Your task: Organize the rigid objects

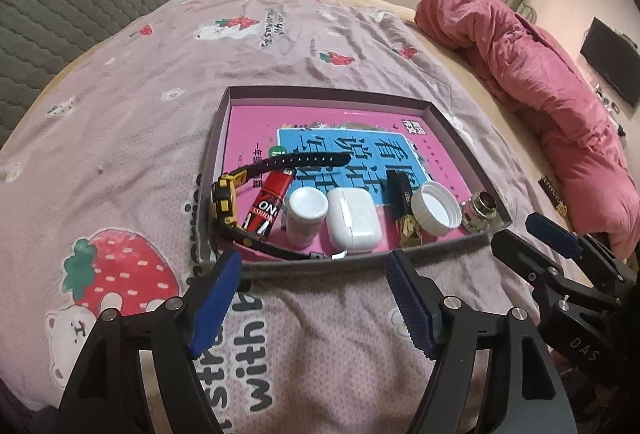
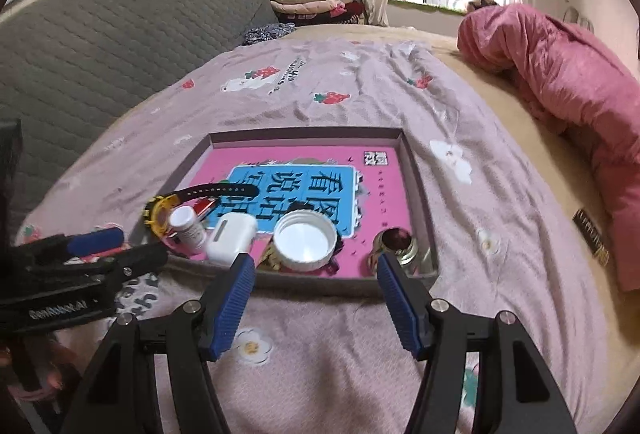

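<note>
A shallow grey box tray (image 1: pixel 456 130) lies on the bed with a pink book as its floor. Along its near edge lie a yellow-black watch (image 1: pixel 226 200), a red lighter (image 1: pixel 269 208), a small white bottle (image 1: pixel 306 212), a white earbud case (image 1: pixel 352 222), a black-gold tube (image 1: pixel 404 216), a white lid (image 1: pixel 436 208) and a small glass jar (image 1: pixel 480 210). My left gripper (image 1: pixel 314 300) is open and empty just before the tray. My right gripper (image 2: pixel 316 304) is open and empty, near the lid (image 2: pixel 306 240) and jar (image 2: pixel 396 242).
The tray (image 2: pixel 414 170) sits on a pink strawberry-print sheet (image 1: pixel 140 114). A rolled pink quilt (image 1: pixel 540 74) lies along the bed's right side. A grey quilted headboard (image 2: pixel 100 54) stands on the left, folded clothes (image 2: pixel 308 0) at the far end.
</note>
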`<state>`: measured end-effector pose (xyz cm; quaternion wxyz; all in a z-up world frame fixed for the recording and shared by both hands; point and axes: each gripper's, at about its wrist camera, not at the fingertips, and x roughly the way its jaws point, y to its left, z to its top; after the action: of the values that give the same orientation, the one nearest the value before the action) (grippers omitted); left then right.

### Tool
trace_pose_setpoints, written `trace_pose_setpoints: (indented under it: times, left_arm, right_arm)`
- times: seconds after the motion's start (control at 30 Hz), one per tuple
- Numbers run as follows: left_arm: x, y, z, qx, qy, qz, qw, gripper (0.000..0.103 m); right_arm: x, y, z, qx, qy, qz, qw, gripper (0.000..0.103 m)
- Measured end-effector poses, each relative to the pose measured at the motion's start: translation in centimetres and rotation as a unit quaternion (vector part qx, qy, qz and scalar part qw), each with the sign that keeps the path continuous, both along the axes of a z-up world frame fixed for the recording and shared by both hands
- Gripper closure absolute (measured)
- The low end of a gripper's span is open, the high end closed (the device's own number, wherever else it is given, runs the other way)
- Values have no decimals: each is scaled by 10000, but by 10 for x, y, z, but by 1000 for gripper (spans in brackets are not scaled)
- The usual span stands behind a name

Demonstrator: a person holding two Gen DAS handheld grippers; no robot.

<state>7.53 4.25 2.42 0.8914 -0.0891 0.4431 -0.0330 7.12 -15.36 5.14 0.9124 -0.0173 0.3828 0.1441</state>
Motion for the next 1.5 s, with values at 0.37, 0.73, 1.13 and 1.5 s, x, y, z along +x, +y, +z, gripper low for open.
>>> trace_pose_setpoints:
  times: [0.37,0.73,1.13,1.5]
  left_arm:
    - [-34,-4,1,130,20,270,9995,26]
    - [-60,-8,1,226,41,409,9989,26]
    - [-76,-27,-12,300,172,163,9993,26]
    - [-74,-27,-23,299,239,204,9991,26]
  right_arm:
    - [-37,-1,-1,-192,-187,-259,9993,40]
    - [-67,-4,-13,-148,-101,-209,9996,40]
    - [-75,-6,-22,-282,-82,-256,9992,40]
    - [-77,-5,-31,-339,-96,-181,9992,40]
